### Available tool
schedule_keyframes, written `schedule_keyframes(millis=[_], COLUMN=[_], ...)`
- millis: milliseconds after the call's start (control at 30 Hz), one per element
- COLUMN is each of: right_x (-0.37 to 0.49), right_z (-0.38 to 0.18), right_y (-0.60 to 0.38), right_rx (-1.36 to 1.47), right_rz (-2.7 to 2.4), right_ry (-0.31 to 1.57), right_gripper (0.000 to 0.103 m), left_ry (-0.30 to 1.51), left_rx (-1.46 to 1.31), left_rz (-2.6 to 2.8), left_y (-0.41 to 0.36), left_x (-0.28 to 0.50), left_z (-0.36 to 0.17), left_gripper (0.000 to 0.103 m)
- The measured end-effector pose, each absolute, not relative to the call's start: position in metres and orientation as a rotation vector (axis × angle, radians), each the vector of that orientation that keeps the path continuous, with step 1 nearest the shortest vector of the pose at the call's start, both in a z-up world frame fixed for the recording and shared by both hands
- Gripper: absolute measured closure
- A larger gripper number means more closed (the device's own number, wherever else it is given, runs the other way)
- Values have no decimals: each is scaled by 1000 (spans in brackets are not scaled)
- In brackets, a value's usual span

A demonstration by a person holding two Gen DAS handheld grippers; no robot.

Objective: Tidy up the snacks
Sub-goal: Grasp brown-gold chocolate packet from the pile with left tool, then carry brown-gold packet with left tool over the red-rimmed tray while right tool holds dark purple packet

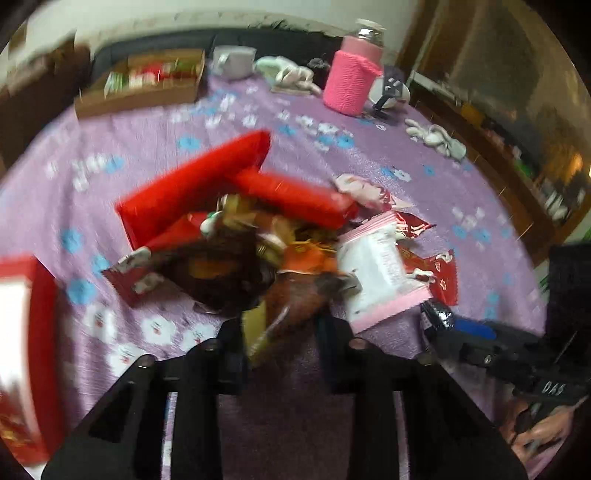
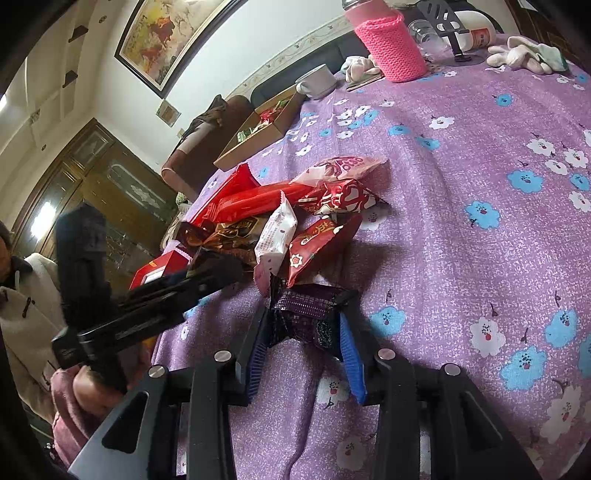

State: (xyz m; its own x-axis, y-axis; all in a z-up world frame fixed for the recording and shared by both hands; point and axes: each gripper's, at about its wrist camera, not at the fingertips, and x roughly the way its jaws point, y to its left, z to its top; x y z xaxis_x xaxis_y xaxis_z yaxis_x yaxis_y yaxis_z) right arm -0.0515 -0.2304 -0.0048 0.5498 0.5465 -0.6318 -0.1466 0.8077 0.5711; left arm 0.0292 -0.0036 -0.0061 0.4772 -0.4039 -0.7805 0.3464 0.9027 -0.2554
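A pile of snack packets (image 1: 280,236) lies on the purple flowered tablecloth (image 1: 258,387). In the left wrist view, my left gripper (image 1: 282,325) is shut on a brown and gold packet (image 1: 291,299) at the pile's near edge; the view is blurred. In the right wrist view, my right gripper (image 2: 306,328) is shut on a dark purple packet (image 2: 306,310) just in front of the pile (image 2: 295,210). The right gripper also shows in the left wrist view (image 1: 461,332), and the left gripper in the right wrist view (image 2: 207,273). A cardboard box (image 1: 147,81) with several snacks stands at the table's far left.
A red box (image 1: 26,332) sits at the near left. A pink knitted bottle cover (image 2: 391,44), a grey mug (image 2: 317,81), a phone stand (image 2: 450,26), and cloth toys (image 2: 524,55) line the far edge. A wooden cabinet (image 2: 110,192) stands beyond the table.
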Motion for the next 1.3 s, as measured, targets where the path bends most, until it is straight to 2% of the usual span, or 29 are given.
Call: schedule_keyframes(millis=[267, 600, 733, 933, 967, 1033, 1067, 1100, 1133, 1300], right_x=[-50, -50, -50, -50, -50, -50, -50, -50, -50, -50], right_z=[-5, -5, -4, -4, -4, -5, -5, -5, -5, -5], right_y=[-231, -231, -231, -231, -231, -231, -231, -231, -230, -230], right_rx=[500, 505, 505, 502, 501, 501, 502, 502, 503, 505], right_rz=[435, 438, 439, 438, 438, 439, 439, 439, 440, 440], right_ry=[902, 902, 902, 903, 903, 903, 902, 902, 902, 902], right_gripper=[64, 63, 63, 63, 63, 63, 63, 63, 63, 63], left_ry=[938, 882, 890, 901, 885, 875, 887, 882, 850, 804], left_rx=[-111, -53, -35, 15, 13, 0, -4, -4, 13, 121], left_rz=[-452, -466, -474, -461, -447, -453, -445, -437, -428, -425], left_y=[1, 14, 24, 39, 41, 40, 37, 34, 29, 4], left_x=[26, -2, -31, -79, -78, -72, -67, -65, -63, -49], left_z=[2, 20, 20, 27, 31, 37, 38, 38, 38, 32], left_gripper=[95, 99, 103, 103, 102, 86, 58, 37, 33, 33])
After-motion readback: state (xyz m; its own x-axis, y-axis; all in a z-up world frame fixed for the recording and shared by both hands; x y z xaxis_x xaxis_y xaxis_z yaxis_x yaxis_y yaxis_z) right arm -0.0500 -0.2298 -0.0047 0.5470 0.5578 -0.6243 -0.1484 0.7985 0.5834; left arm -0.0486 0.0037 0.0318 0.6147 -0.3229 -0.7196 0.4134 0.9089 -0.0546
